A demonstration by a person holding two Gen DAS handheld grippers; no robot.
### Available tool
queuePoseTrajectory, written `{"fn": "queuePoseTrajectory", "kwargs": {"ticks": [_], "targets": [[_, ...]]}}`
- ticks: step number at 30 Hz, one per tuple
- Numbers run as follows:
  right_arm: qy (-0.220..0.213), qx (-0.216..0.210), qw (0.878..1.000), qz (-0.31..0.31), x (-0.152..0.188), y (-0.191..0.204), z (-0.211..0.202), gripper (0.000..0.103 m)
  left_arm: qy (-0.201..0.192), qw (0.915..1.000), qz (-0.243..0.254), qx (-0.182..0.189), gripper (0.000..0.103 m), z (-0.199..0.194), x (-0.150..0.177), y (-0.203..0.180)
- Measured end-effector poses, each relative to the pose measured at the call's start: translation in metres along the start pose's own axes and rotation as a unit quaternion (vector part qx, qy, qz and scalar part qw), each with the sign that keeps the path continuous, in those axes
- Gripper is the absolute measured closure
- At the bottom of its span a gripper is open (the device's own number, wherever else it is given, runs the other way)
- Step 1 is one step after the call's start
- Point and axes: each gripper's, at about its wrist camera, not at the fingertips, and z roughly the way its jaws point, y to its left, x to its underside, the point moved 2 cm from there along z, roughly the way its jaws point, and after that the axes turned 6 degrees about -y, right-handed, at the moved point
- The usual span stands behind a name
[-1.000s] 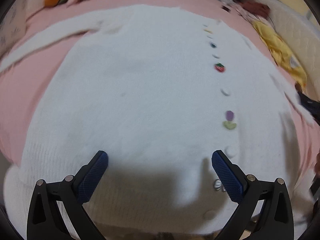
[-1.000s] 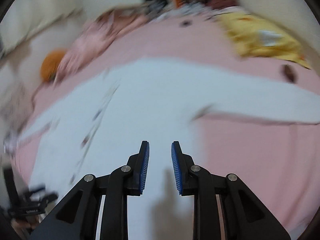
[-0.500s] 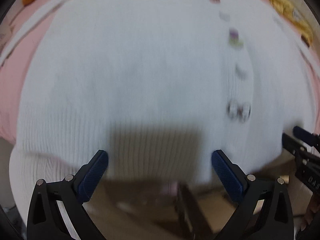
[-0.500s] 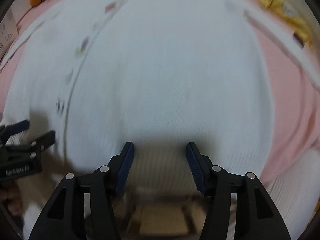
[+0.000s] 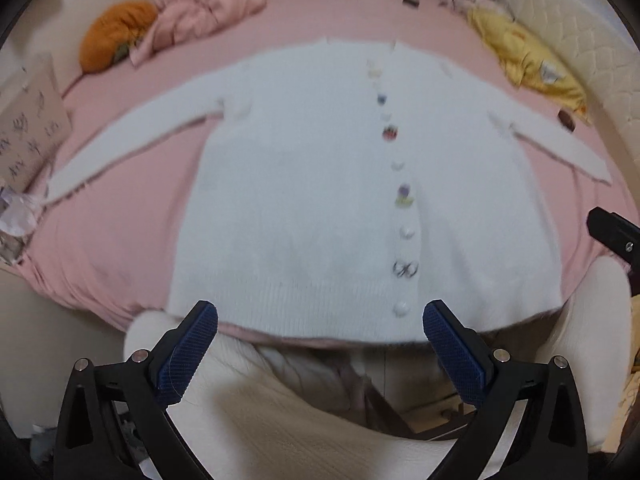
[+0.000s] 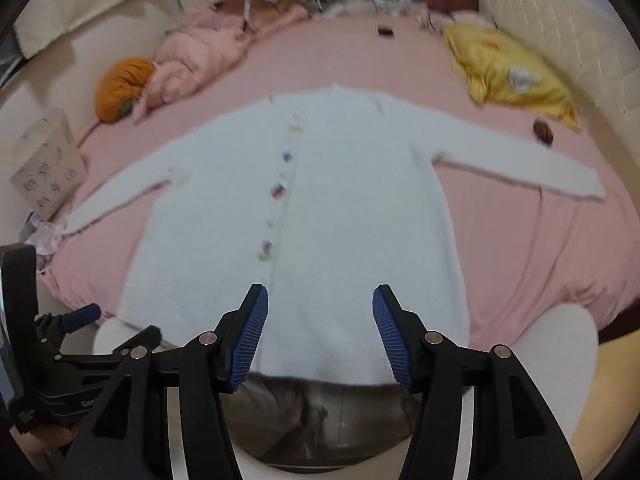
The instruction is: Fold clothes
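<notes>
With both grippers pulled back, the cardigan (image 5: 304, 184) lies spread flat on the bed (image 5: 328, 16).
Left gripper (image 5: 320, 340) gapes wide and empty; right gripper (image 6: 320, 332), narrow a second ago, now stands apart, empty: spreading looks done, folding can start.

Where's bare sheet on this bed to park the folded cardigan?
Free: pink sheet below the cardigan's right sleeve; also the strip between its collar and the far clutter. Crowded: pink quilt and orange cushion far left, yellow pillow far right.

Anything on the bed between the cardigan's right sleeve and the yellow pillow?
One small dark brown object on the pink sheet, between the sleeve and the yellow pillow; otherwise bare. Clearest in the right wrist view.
</notes>
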Motion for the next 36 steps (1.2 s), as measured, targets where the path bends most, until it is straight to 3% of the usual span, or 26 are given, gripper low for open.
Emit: {"fn": "queuePoseTrajectory", "kwargs": {"ticks": [3, 19, 22, 24, 26, 29, 33, 36], "targets": [[-0.021, 0.012, 1.0, -0.015, 0.005, 0.011, -0.015, 0.047, -0.009, 0.9999, -0.002, 0.014, 0.0, -0.013, 0.009, 0.004], [-0.002, 0.007, 1.0, -0.016, 0.018, 0.017, -0.011, 0.047, 0.001, 0.9997, 0.001, 0.025, 0.0, -0.013, 0.026, -0.004], [-0.001, 0.005, 1.0, -0.015, 0.018, 0.016, -0.008, 0.047, -0.003, 0.9993, -0.016, 0.034, 0.0, -0.011, 0.025, 0.001], [0.004, 0.002, 1.0, -0.013, 0.019, 0.016, -0.004, 0.047, -0.013, 0.9965, -0.054, 0.063, 0.0, -0.01, 0.024, 0.012], [0.012, -0.002, 1.0, -0.009, 0.02, 0.016, 0.001, 0.047, -0.029, 0.9855, -0.122, 0.115, 0.0, -0.009, 0.021, 0.035], [0.023, -0.01, 1.0, -0.006, 0.022, 0.017, 0.008, 0.047, -0.051, 0.9588, -0.228, 0.162, 0.0, -0.004, 0.017, 0.082], [0.033, -0.018, 0.999, -0.007, 0.025, 0.019, 0.016, 0.047, -0.087, 0.9273, -0.327, 0.161, 0.0, -0.001, 0.015, 0.153], [0.043, -0.059, 0.997, 0.016, 0.023, 0.011, 0.032, 0.047, -0.096, 0.9089, -0.373, 0.159, 0.0, 0.005, 0.021, 0.191]]}}
